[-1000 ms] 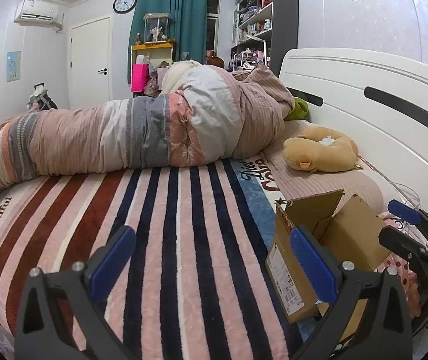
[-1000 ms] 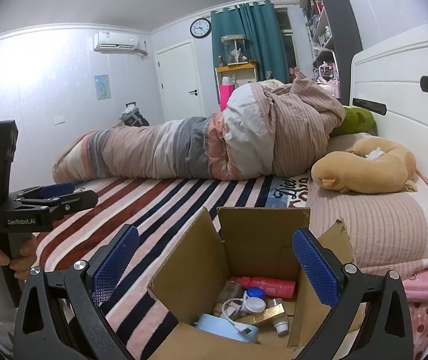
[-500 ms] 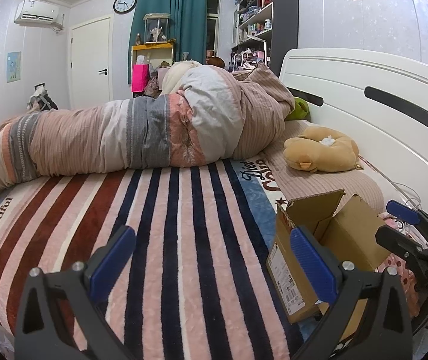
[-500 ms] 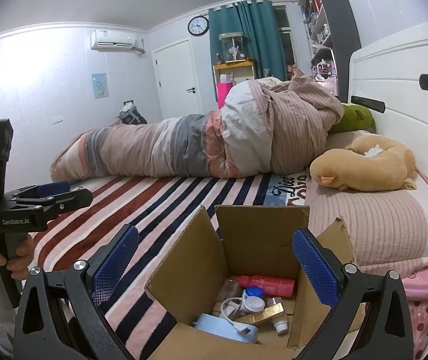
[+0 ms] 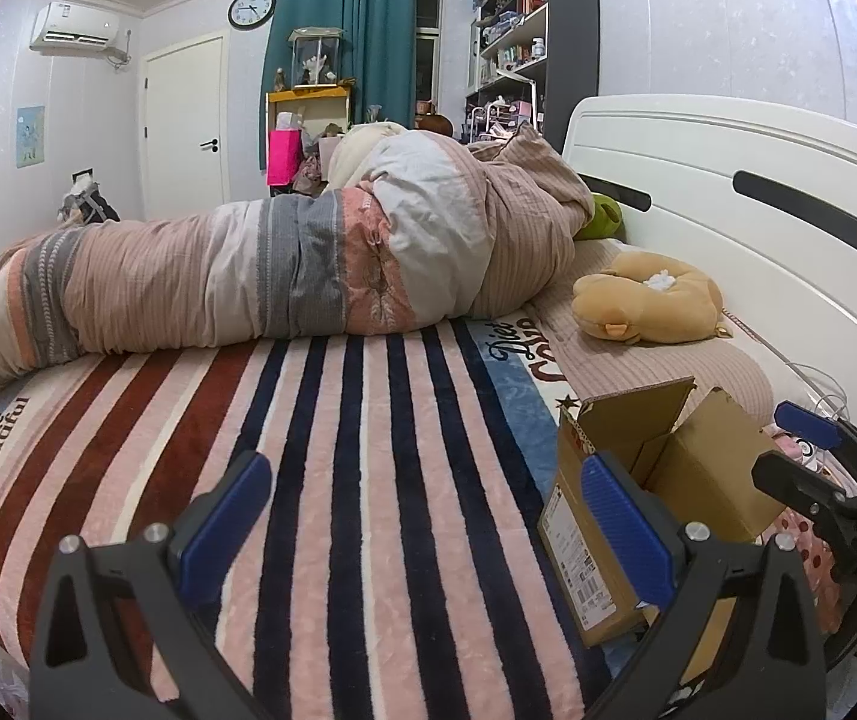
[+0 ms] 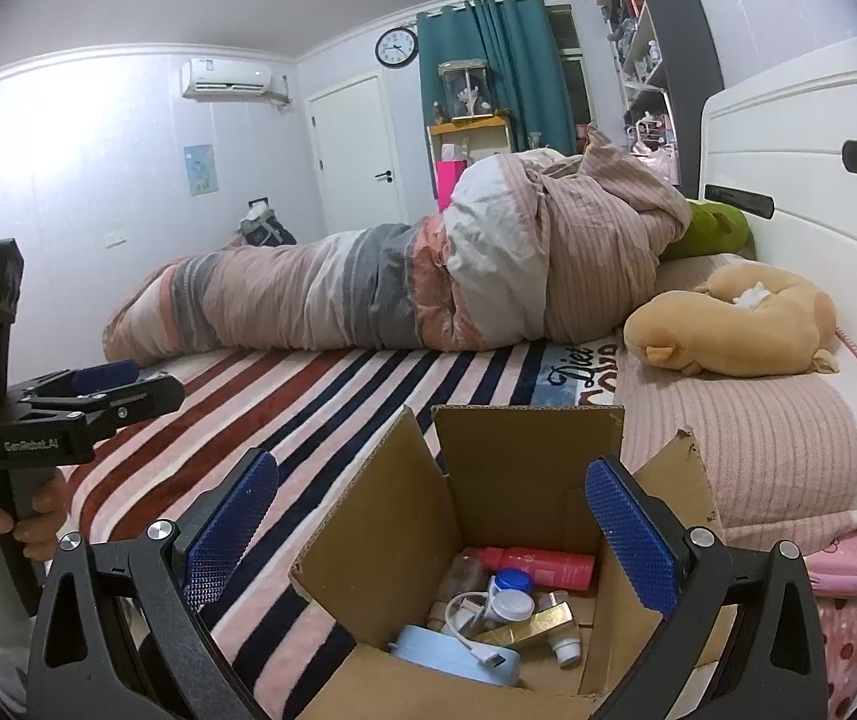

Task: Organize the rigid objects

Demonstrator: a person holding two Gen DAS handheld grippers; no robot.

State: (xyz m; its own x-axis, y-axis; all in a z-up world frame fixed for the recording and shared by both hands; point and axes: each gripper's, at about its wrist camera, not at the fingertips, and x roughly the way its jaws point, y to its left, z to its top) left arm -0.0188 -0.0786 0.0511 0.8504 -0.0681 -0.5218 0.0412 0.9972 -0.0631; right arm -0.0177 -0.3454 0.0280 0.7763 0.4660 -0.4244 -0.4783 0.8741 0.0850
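Note:
An open cardboard box [image 6: 524, 480] stands on the striped blanket [image 5: 338, 480], near the bed's front right; it also shows in the left wrist view [image 5: 656, 480]. Inside lie a red bottle [image 6: 539, 564], a round light blue case [image 6: 446, 654], a white cable [image 6: 476, 639], a gold object [image 6: 524, 627] and small white caps. My right gripper [image 6: 428, 534] is open and empty, just above the box's near side. My left gripper [image 5: 422, 525] is open and empty over the blanket, left of the box.
A rolled quilt [image 5: 284, 264] lies across the far side of the bed. A tan plush toy [image 5: 647, 300] and a green plush [image 6: 710, 231] lie by the white headboard [image 5: 758, 210]. A pink pouch [image 6: 845, 561] lies right of the box.
Both grippers have drifted very slightly; the views are almost the same. Nothing was picked up or let go.

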